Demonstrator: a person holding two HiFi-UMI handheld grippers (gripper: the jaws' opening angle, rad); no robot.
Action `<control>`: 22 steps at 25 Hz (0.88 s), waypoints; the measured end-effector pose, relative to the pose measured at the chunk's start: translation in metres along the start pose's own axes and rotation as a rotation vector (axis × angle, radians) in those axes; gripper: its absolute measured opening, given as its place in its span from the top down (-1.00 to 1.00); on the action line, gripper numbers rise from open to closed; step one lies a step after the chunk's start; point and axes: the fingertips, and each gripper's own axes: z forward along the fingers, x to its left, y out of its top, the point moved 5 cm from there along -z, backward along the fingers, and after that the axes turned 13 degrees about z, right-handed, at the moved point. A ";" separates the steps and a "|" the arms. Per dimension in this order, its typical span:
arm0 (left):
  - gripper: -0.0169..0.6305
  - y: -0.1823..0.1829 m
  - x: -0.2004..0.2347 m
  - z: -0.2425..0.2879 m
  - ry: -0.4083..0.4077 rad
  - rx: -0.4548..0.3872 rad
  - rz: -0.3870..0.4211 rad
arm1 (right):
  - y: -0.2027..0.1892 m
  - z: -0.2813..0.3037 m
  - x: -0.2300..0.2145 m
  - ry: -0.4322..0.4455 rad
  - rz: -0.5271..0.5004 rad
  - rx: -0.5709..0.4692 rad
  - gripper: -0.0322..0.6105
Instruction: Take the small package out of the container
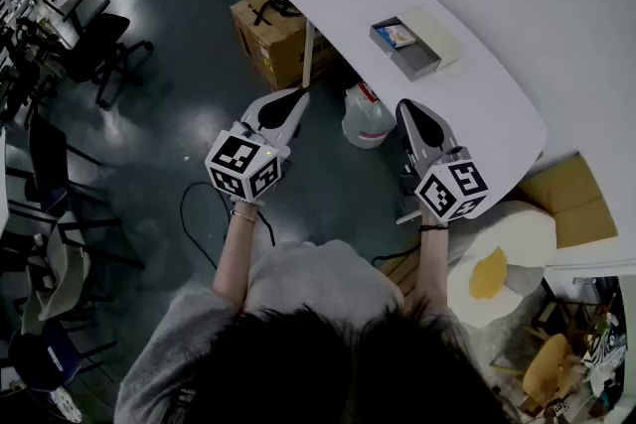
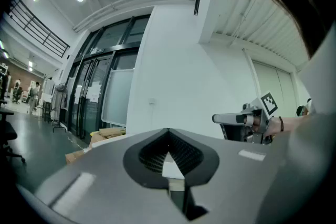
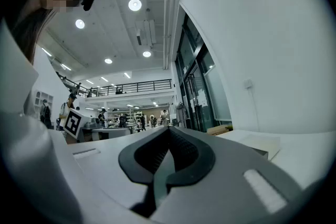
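Note:
A grey open container (image 1: 415, 43) with a beige lid beside it lies on the white table (image 1: 487, 114) at the upper right. A small blue-and-white package (image 1: 397, 36) lies inside it. My left gripper (image 1: 300, 95) is held level over the floor, left of the table, jaws shut and empty. Shut and empty too, my right gripper (image 1: 405, 105) hovers at the table's near edge, short of the container. In the right gripper view the container (image 3: 265, 145) shows low at the right. In the left gripper view, the right gripper (image 2: 233, 119) appears at the right.
Cardboard boxes (image 1: 273, 33) stand on the floor beyond the table's left end. A plastic jug (image 1: 367, 118) sits under the table edge between the grippers. Office chairs (image 1: 94, 45) line the left. A black cable (image 1: 196, 213) runs across the floor.

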 end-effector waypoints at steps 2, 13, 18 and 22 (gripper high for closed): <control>0.97 0.001 -0.001 0.000 -0.003 -0.001 -0.002 | 0.001 -0.001 0.001 0.000 0.001 -0.001 0.86; 0.97 0.003 -0.018 0.004 0.003 0.018 -0.006 | 0.004 -0.016 -0.008 -0.005 0.036 -0.004 0.86; 0.97 0.000 -0.025 0.005 0.010 0.033 -0.017 | 0.001 -0.016 -0.012 0.003 0.061 0.001 0.86; 0.97 -0.003 -0.026 0.012 0.010 0.044 -0.019 | 0.000 -0.012 -0.018 0.007 0.074 0.004 0.86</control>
